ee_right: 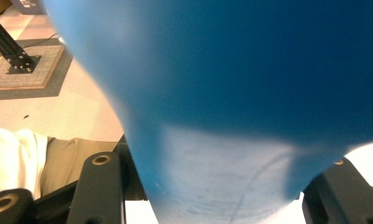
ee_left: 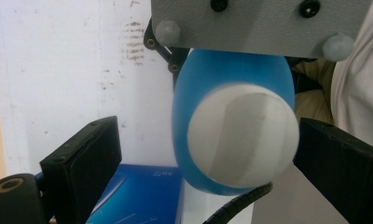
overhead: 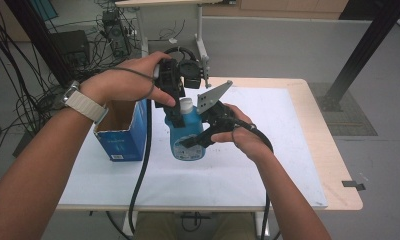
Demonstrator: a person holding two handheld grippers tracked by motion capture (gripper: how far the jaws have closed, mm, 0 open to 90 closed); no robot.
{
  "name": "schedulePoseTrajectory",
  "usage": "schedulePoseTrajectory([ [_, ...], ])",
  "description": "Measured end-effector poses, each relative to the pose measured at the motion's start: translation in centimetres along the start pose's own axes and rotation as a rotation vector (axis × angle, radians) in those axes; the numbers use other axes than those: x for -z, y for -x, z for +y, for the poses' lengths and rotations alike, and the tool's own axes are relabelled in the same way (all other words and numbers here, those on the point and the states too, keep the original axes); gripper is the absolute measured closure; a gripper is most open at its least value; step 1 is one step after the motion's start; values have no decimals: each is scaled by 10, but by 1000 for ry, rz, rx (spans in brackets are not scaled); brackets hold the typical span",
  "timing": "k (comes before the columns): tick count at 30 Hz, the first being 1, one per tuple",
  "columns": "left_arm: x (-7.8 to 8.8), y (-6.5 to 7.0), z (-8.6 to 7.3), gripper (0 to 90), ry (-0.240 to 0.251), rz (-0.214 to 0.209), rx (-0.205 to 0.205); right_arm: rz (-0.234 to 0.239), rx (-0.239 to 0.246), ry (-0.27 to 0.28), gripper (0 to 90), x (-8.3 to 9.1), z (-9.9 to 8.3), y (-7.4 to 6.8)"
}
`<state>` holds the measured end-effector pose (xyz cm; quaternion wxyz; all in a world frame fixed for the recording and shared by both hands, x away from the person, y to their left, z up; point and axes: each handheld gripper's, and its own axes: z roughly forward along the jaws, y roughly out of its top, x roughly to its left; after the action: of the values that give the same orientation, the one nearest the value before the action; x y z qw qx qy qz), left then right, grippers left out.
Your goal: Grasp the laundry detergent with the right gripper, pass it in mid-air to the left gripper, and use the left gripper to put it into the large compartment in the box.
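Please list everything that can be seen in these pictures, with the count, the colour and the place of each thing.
bottle: 1, blue with a label, middle of the table, held at its body by the right gripper
cap: 1, white, on top of the bottle, between the left gripper's jaws
box: 1, blue, open at the top, on the table to the left of the bottle
table: 1, white top with a light wooden edge
cables: many, black, on the floor behind the table at the left
left gripper: 1, black, above the bottle, jaws open around the cap
right gripper: 1, black with a grey plate, shut on the bottle
watch: 1, pale strap, on the left wrist
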<state>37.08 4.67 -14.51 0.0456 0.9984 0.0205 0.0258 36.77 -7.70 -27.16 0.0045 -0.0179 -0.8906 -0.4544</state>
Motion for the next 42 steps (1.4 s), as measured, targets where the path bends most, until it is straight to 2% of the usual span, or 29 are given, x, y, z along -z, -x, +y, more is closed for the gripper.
schedulePoseTrajectory([
  [16,-10,1,2,89,9,-10,-8,6,1,3,441,-1,4,-2],
  [17,-11,2,2,90,7,-11,-9,-7,10,3,441,-1,4,-2],
  [18,-11,2,2,92,8,-13,-10,7,-5,4,441,-1,5,-3],
  [21,-13,2,3,97,11,-15,-9,7,-1,8,441,0,5,-3],
  [24,-15,2,4,108,8,-23,-17,8,-19,0,441,1,6,-5],
  [25,-16,2,4,110,9,-27,-18,3,3,13,441,1,6,-3],
  [27,-17,2,4,114,9,-31,-22,5,4,16,441,1,6,-3],
  [33,-22,2,5,155,16,-43,-25,1,10,25,441,2,6,-2],
  [34,-22,2,6,166,16,-45,-28,9,-25,19,441,3,7,-5],
  [35,-23,3,6,181,19,-45,-29,9,-30,18,441,3,7,-6],
  [42,-24,3,6,260,19,-60,-42,4,-13,16,441,3,7,-5],
])
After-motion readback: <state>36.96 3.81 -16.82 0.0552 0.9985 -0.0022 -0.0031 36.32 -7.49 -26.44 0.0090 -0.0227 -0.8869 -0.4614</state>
